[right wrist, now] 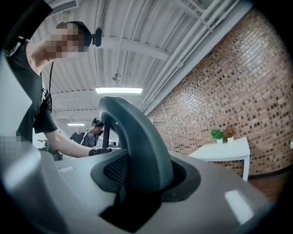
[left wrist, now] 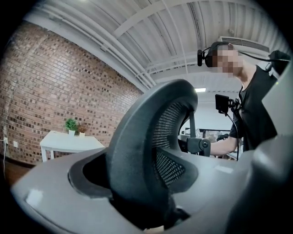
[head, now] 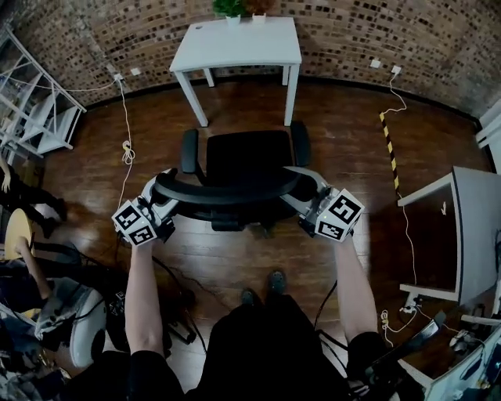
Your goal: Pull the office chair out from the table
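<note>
The black office chair (head: 249,159) stands on the wood floor, apart from the white table (head: 235,43) by the brick wall, with a gap of bare floor between them. Its curved backrest rim (head: 227,196) faces me. My left gripper (head: 167,197) is shut on the rim's left end, and my right gripper (head: 300,196) is shut on the right end. In the left gripper view the mesh-backed rim (left wrist: 151,146) fills the space between the jaws. The right gripper view shows the same rim (right wrist: 139,151) clamped between that gripper's jaws.
A potted plant (head: 230,8) sits on the white table. A white rack (head: 39,110) stands at the left, another white table (head: 473,235) at the right. Cables (head: 125,149) and a yellow-black strip (head: 389,149) lie on the floor. My feet (head: 262,290) are behind the chair.
</note>
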A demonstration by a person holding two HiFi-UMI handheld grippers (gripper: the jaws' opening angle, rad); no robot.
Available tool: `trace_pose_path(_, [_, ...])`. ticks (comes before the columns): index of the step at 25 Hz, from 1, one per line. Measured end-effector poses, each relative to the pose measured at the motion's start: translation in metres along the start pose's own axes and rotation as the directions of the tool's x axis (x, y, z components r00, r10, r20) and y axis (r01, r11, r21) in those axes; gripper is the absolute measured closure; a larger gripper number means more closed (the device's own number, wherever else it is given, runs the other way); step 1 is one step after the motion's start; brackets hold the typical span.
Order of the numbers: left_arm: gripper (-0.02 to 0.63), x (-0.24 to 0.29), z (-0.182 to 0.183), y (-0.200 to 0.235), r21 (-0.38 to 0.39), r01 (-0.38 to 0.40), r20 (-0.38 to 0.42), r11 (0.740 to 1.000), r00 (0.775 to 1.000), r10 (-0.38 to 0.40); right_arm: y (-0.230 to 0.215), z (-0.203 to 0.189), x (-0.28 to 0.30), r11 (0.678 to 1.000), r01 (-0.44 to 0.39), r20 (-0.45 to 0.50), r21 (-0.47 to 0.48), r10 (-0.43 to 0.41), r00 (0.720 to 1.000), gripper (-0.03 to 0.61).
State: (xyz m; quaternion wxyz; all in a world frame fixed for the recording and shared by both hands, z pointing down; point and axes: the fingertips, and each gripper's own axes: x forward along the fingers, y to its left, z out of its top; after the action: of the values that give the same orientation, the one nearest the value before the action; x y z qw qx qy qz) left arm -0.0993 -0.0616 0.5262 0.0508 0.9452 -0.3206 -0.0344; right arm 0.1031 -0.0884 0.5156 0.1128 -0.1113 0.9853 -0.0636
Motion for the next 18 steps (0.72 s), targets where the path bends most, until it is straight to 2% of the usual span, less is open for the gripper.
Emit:
trace_pose_path(8, [0.518, -0.074, -0.089, -0.102, 0.054, 0.081, 0.030, 0.995, 0.996, -0.082, 0.122, -0.095, -0.063, 0.995, 0.058, 0.020, -0.078, -0.056, 0.998, 0.394])
trace_pose_path(15, [0.517, -0.132, -0.074, -0.150, 0.069, 0.128, 0.046, 0.989, 0.990, -0.132, 0.200, -0.105, -0.063, 0.988, 0.122, 0.027, -0.096, -0.120, 0.992, 0.387])
trace_pose_path(18, [0.517, -0.140, -0.078, -0.174, 0.082, 0.130, 0.049, 0.988, 0.990, -0.135, 0.222, -0.111, -0.078, 0.984, 0.142, 0.036, -0.110, -0.139, 0.990, 0.385])
